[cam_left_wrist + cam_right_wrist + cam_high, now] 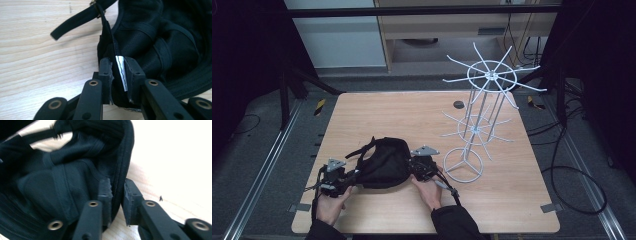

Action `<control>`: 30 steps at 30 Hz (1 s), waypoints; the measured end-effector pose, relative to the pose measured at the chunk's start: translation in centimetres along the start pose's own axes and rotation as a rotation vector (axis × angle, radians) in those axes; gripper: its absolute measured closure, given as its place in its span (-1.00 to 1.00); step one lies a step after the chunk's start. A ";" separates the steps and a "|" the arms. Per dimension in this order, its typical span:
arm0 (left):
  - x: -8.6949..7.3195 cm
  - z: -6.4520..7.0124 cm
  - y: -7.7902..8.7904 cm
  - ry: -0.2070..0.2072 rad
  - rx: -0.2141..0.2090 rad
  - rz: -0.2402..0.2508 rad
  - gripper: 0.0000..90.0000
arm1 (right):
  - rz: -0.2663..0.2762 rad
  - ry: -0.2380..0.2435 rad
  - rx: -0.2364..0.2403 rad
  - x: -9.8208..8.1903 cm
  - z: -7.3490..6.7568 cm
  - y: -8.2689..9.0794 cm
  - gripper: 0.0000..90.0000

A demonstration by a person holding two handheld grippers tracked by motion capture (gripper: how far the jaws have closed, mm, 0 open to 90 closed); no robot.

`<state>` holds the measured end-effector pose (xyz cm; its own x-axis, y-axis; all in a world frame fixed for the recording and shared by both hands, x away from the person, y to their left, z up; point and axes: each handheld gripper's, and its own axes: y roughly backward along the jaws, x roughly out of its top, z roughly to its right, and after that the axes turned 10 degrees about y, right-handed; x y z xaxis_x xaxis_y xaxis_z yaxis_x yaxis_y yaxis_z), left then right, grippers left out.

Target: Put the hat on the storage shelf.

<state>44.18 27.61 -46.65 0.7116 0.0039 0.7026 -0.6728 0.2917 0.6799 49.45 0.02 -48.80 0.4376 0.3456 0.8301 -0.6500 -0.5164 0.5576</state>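
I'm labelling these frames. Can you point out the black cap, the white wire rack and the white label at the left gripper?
black cap (384, 165), high view, its crown.
white wire rack (464, 165), high view, its ring base.
white label (121, 71), left gripper view, its visible strip between the jaws.

Black fabric cap (384, 162), plain, no print; black strap (75, 21) with a small brass-coloured buckle. White sewn-in label (121, 71) with thin black wavy lines, sitting between the left gripper's (117, 72) matte black jaws. Right gripper (117, 195) also matte black, with brass-coloured rivets along the jaws; cap rim between them is black with ribbed stitching. Grey three-cornered plates on top of both grippers. Light wood-grain surface (412, 115), pale tan with darker streaks. White wire rack (484, 117) beyond the right jaws. Sleeves black.
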 end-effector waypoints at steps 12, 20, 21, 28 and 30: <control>0.0 0.5 -1.4 -0.007 -0.006 -0.033 0.59 | 0.265 0.159 0.024 3.3 -0.3 4.4 0.87; 0.7 1.0 -2.9 0.003 0.004 0.027 0.72 | 0.338 0.280 0.115 3.7 -1.0 6.0 0.87; 0.8 1.0 -3.0 0.003 0.009 0.035 0.73 | 0.338 0.284 0.122 3.6 -1.0 6.0 0.87; 1.1 0.3 -3.7 0.024 -0.007 0.056 0.75 | 0.333 0.352 0.208 2.8 -1.2 6.1 0.87; 1.1 0.1 -3.7 0.033 -0.025 0.054 0.73 | 0.323 0.364 0.197 2.6 -1.3 6.1 0.87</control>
<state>47.49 26.41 -48.37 0.6808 0.0519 0.7306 -0.7057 0.3136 0.6353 45.85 -1.24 -43.25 -0.0325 0.3761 0.9260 -0.5712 -0.7673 0.2916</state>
